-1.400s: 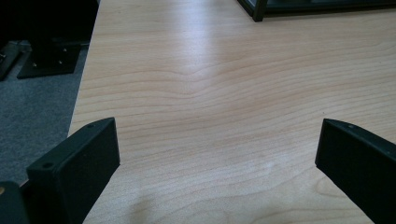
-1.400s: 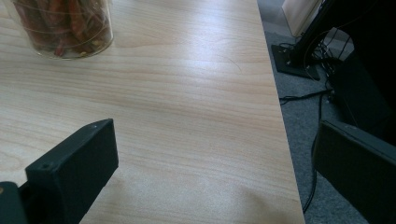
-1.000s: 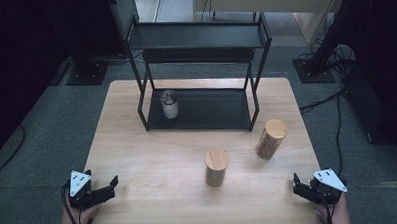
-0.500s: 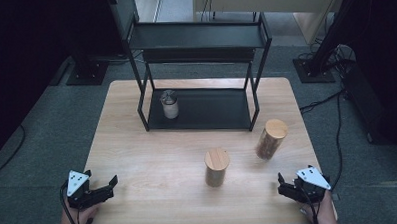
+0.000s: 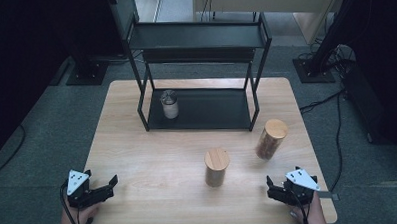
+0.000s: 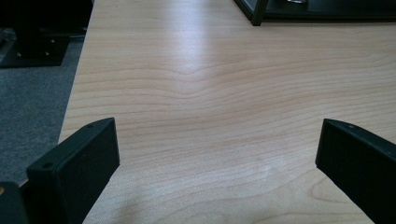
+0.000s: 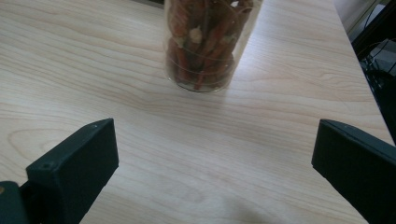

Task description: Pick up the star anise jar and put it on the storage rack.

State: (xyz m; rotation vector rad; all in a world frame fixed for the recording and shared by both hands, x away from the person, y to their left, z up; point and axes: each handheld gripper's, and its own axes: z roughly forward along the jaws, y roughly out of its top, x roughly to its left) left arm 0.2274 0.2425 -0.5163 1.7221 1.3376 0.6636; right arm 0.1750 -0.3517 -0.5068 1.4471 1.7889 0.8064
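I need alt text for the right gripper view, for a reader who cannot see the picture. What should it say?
A clear glass jar filled with reddish-brown stick-shaped pieces stands upright on a light wooden table, straight ahead of the right gripper. The gripper's two black fingers rise from the bottom corners, spread wide apart and holding nothing.

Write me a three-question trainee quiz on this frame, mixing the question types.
1. True or false: both the left hand-held gripper and the right hand-held gripper have their jaws apart.
2. How many wooden-lidded jars stand on the bare table?
3. Where is the small metal-lidded jar? A) rack's top shelf B) rack's bottom shelf C) table's near edge

Key: 1 true. 2 two: the shorter jar and the taller jar. 3 B, on the black rack.
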